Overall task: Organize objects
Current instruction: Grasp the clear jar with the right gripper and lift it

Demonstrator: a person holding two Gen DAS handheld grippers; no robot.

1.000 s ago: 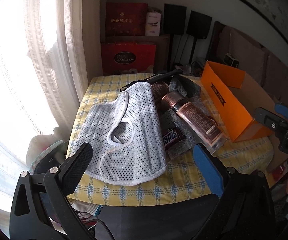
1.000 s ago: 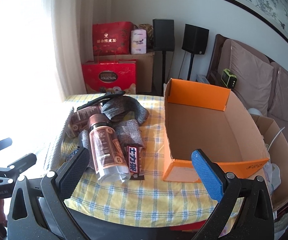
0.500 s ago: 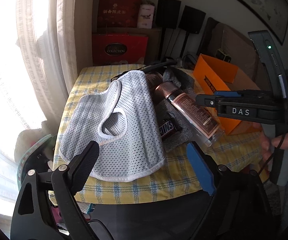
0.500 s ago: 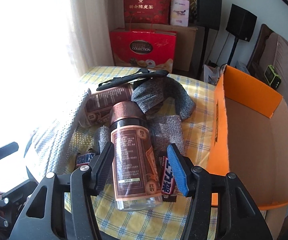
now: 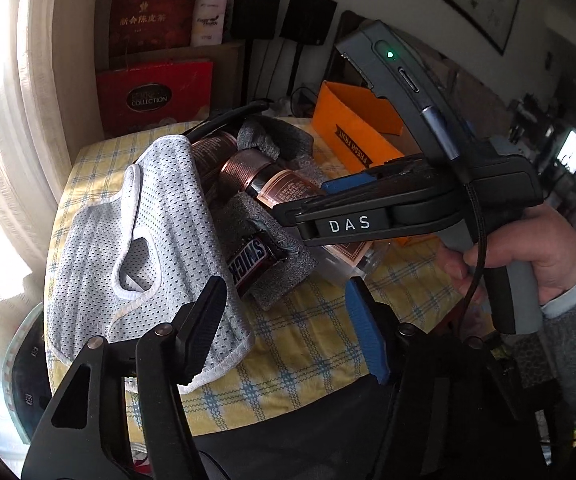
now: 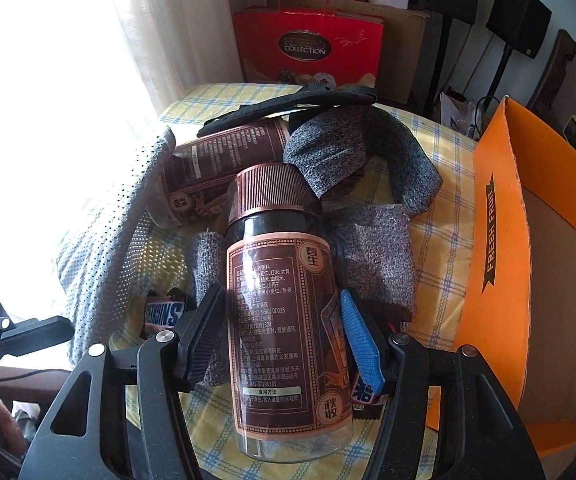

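Note:
A brown-labelled jar [image 6: 275,264] with a copper lid lies on the yellow checked tablecloth [image 6: 440,236]. My right gripper [image 6: 279,294] straddles its middle, both pads lying against its sides while the jaws open slightly. In the left wrist view the right gripper [image 5: 304,212] reaches in from the right over the jar [image 5: 275,186]. My left gripper [image 5: 283,288] hovers low over the near table edge with its jaws closing and nothing between them. Beside its black finger lies a white mesh garment [image 5: 159,224]. A Snickers bar [image 5: 249,262] rests on grey foam [image 5: 283,276].
An open orange cardboard box [image 6: 496,240] stands right of the jar. A second jar [image 6: 223,152], grey cloth pieces [image 6: 372,256] and a black strap [image 6: 288,104] lie behind it. Another candy bar [image 6: 364,396] pokes out under the blue pad. Red gift bags [image 6: 308,48] stand beyond the table.
My right gripper came down over the jar, which now sits between its pads. The left gripper narrowed and sank a little toward the table. The right gripper and its hand came further into the left wrist view.

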